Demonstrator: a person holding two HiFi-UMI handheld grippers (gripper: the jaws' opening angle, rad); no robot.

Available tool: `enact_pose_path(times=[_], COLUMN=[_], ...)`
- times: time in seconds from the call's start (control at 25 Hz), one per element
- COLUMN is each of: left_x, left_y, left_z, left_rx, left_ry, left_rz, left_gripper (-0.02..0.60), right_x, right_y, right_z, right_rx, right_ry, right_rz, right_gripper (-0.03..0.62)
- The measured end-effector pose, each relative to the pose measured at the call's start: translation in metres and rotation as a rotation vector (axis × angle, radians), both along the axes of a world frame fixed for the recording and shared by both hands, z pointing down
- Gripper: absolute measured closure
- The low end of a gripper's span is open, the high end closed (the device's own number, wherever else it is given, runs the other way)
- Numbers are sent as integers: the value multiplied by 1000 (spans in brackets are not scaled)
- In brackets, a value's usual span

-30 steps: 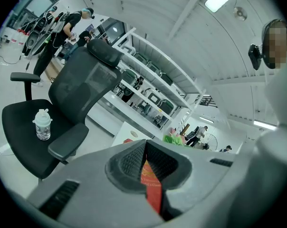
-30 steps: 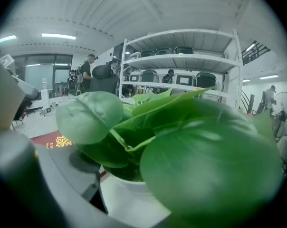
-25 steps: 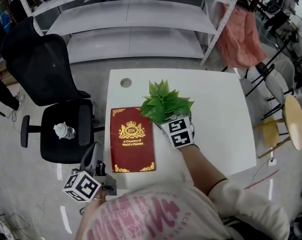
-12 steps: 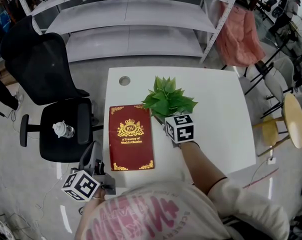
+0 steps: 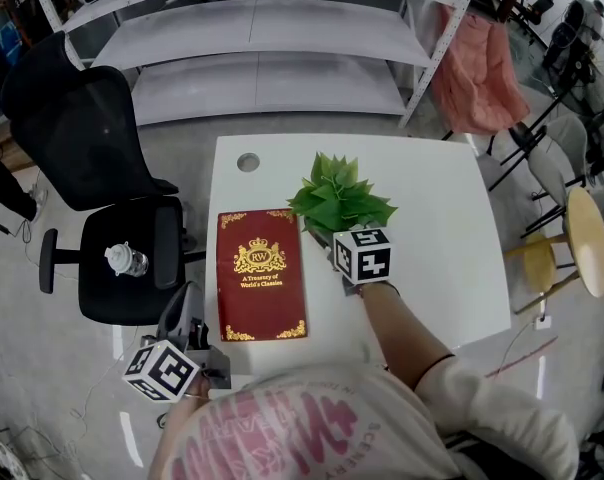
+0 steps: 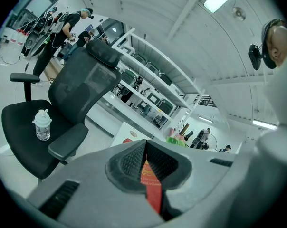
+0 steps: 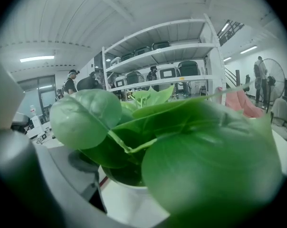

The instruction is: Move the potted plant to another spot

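A potted plant (image 5: 337, 193) with broad green leaves stands over the middle of the white table (image 5: 442, 218), just right of a red book (image 5: 262, 273). My right gripper (image 5: 340, 238) reaches in from the near side and is shut on the plant's white pot (image 7: 129, 198); leaves (image 7: 191, 141) fill most of the right gripper view. I cannot tell whether the pot touches the table. My left gripper (image 5: 187, 318) hangs off the table's front left corner, shut and holding nothing. In the left gripper view the book (image 6: 152, 184) shows past the closed pads.
A round cable hole (image 5: 248, 162) sits at the table's far left corner. A black office chair (image 5: 112, 228) with a small bottle (image 5: 127, 260) on its seat stands left of the table. White shelves (image 5: 262, 58) lie beyond, a wooden stool (image 5: 587, 243) to the right.
The right gripper has carried the plant a little farther from me and to the right, away from the book's top corner. The left gripper has stayed put.
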State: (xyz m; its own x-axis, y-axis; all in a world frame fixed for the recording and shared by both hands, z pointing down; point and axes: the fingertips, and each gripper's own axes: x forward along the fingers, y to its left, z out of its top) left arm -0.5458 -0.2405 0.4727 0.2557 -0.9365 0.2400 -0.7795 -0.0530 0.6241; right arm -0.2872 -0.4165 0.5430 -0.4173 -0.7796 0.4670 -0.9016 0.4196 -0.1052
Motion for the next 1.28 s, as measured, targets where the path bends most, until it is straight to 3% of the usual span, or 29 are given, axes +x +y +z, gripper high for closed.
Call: enact_pose_path(times=[0.44,0.88,1.28], left_x=[1,5,7], left_y=[-5,-9,-8], left_z=[-4,-6,-12], left_rx=[7,19,42], left_ry=[2,9,19], left_rz=[5,23,60], left_gripper=[577,577,577], right_x=[-2,3,8], right_y=[2,9,22], right_z=[2,3,-4], right_rx=[-17,-26,-46], right_ry=[8,21,-38], right_rz=[-12,-2,34], right_gripper=[6,5,6])
